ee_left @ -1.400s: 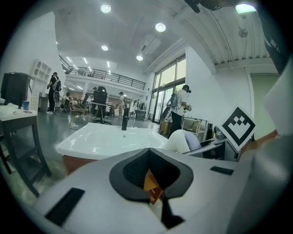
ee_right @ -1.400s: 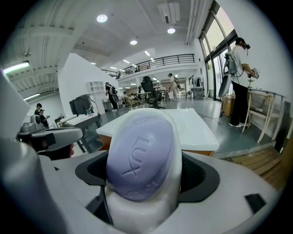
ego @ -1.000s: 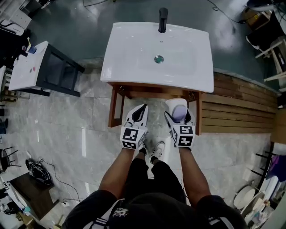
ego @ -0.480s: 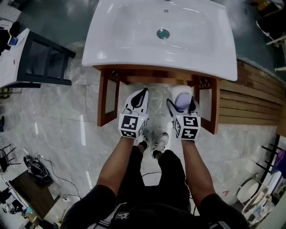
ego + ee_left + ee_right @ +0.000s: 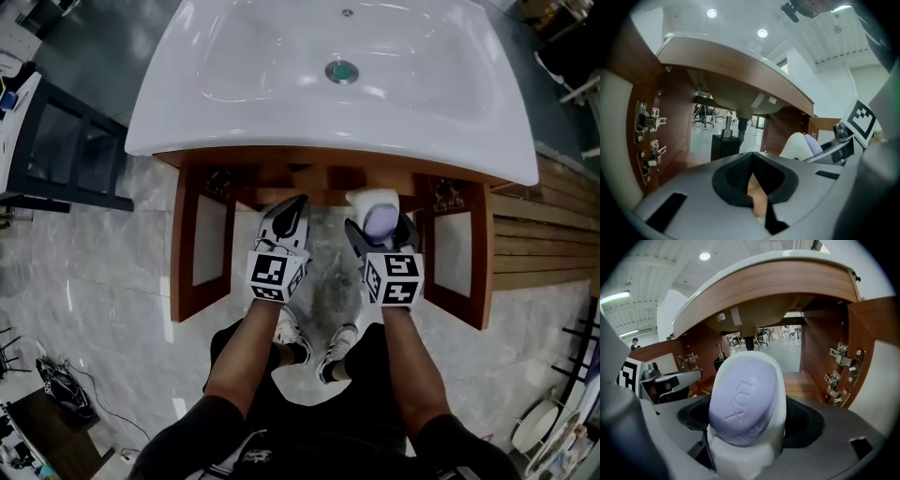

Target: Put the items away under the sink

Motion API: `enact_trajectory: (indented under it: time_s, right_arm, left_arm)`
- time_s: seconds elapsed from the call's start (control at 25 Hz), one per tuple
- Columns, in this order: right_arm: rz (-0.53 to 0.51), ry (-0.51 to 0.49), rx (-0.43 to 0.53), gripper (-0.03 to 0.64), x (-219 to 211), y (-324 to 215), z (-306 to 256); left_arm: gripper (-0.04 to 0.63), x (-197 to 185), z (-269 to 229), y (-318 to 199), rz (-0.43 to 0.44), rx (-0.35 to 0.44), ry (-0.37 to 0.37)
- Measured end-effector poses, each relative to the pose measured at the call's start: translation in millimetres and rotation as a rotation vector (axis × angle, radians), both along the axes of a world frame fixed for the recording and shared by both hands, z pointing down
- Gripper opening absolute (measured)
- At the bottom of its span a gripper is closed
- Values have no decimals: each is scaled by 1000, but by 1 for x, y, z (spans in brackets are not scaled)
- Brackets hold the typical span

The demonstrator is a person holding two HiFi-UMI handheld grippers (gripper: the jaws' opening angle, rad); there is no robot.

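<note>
A white bottle with a lilac "Lux" cap [image 5: 745, 404] stands upright in my right gripper [image 5: 377, 223], whose jaws are shut on its body. The bottle [image 5: 375, 214] is at the mouth of the wooden cabinet under the white sink [image 5: 281, 84]; it also shows in the left gripper view [image 5: 801, 145]. My left gripper [image 5: 292, 212] hangs beside it to the left, shut, with nothing in it [image 5: 752, 180]. Both cabinet doors stand open: the left door [image 5: 200, 239] and the right door [image 5: 457, 251].
Inside the cabinet are a wooden shelf floor [image 5: 801, 380], the drain pipe [image 5: 740, 124] and door hinges [image 5: 841, 357]. A dark frame table [image 5: 66, 150] stands to the left. The person's feet [image 5: 309, 337] rest on the marble floor.
The view has dropped and closed in on the cabinet. Both grippers have moved forward to the cabinet opening, the right one still carrying the bottle.
</note>
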State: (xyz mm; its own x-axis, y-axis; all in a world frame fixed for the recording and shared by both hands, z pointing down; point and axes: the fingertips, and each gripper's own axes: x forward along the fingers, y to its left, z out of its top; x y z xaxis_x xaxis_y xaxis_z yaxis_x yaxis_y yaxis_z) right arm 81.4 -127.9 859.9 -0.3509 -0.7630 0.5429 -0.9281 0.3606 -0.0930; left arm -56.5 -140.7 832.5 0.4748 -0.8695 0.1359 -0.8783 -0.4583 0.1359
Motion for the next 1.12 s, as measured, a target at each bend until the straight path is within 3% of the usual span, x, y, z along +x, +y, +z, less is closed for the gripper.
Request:
enact_trajectory:
  time_s: [0.24, 0.44, 0.92, 1.12]
  right_arm:
    - [-7, -28, 12, 469, -3, -39, 37]
    - [-31, -13, 49, 469, -5, -64, 47]
    - [8, 72, 26, 469, 5, -109, 51]
    - [44, 109, -14, 469, 13, -132, 57]
  left_arm:
    - [-2, -3, 36, -32, -5, 9, 29]
    - [-2, -1, 49, -52, -25, 38, 9]
    - [-2, -3, 46, -54, -23, 86, -30]
    - [-2, -5, 35, -49, -26, 150, -20]
